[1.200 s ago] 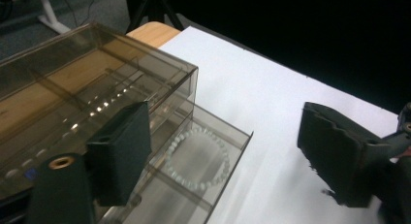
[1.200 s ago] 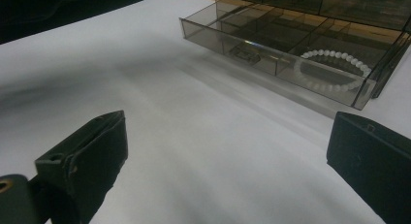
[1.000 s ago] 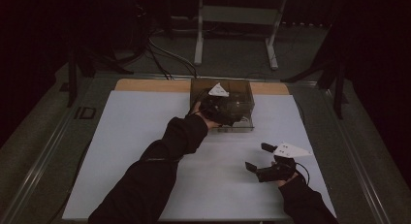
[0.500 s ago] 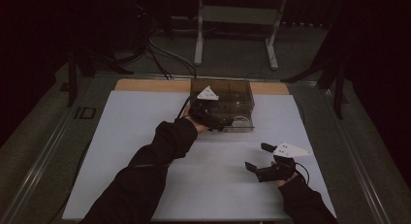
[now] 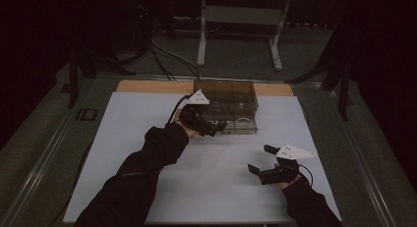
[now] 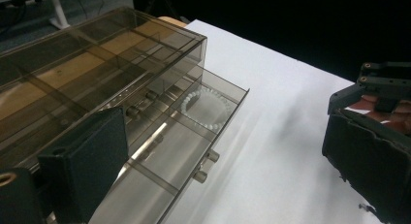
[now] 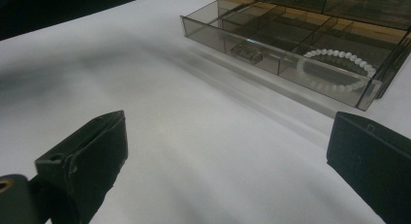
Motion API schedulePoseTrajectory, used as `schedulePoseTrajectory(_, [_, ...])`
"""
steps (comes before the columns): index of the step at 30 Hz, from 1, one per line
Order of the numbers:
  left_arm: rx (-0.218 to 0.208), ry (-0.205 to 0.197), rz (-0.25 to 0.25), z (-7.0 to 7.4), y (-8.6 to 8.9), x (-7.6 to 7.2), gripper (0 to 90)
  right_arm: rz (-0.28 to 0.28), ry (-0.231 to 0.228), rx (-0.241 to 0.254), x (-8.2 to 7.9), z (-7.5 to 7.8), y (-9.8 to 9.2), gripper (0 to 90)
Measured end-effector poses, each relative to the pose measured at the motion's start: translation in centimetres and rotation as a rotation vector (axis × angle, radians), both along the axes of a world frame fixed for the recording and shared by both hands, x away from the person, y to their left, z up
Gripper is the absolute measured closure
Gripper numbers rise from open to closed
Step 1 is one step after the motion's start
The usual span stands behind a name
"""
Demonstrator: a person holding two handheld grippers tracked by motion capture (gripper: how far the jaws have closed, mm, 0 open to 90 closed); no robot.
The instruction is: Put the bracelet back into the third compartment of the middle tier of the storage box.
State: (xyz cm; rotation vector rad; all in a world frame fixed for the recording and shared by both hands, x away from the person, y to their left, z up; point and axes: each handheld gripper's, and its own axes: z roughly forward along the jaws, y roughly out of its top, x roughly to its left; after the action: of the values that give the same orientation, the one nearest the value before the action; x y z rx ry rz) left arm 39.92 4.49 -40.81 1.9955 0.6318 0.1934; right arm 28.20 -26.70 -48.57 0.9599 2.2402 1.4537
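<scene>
A dim lab: white-topped table (image 5: 147, 138), metal stand (image 5: 241, 20), loose floor cables (image 5: 167, 52).

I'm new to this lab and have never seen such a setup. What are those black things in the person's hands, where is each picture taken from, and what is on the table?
A person sits at a table and holds hand-held tongs in each hand, each with two black jaws and a small camera. The high view looks down from above: the left tongs are at the open drawer, the right tongs rest apart over the white sheet. The other two pictures come from the cameras on the tongs, looking along their own jaws. On the sheet stands a smoky clear organiser box with its bottom drawer pulled out. A white bead bracelet lies in one compartment. Both tongs are open and hold nothing; the left jaws have just been opening.
</scene>
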Motion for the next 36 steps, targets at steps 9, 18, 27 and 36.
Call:
schedulePoseTrajectory(9, [-0.004,-0.002,0.017,0.0,1.8,-0.7,4.0,0.0,-0.001,-0.001,0.0,0.0,0.0,1.7])
schedulePoseTrajectory(18, [-0.011,-0.007,0.045,-0.2,3.7,-1.4,3.0,0.001,-0.003,-0.005,0.0,0.0,0.1,1.7])
schedulePoseTrajectory(27, [-0.009,-0.011,0.062,-0.7,5.5,-2.4,2.6,0.0,-0.002,-0.007,0.0,0.0,0.1,1.7])
schedulePoseTrajectory(36, [-0.022,0.011,0.09,-1.8,7.2,-3.3,1.5,0.001,-0.003,-0.007,0.0,0.0,0.2,1.6])
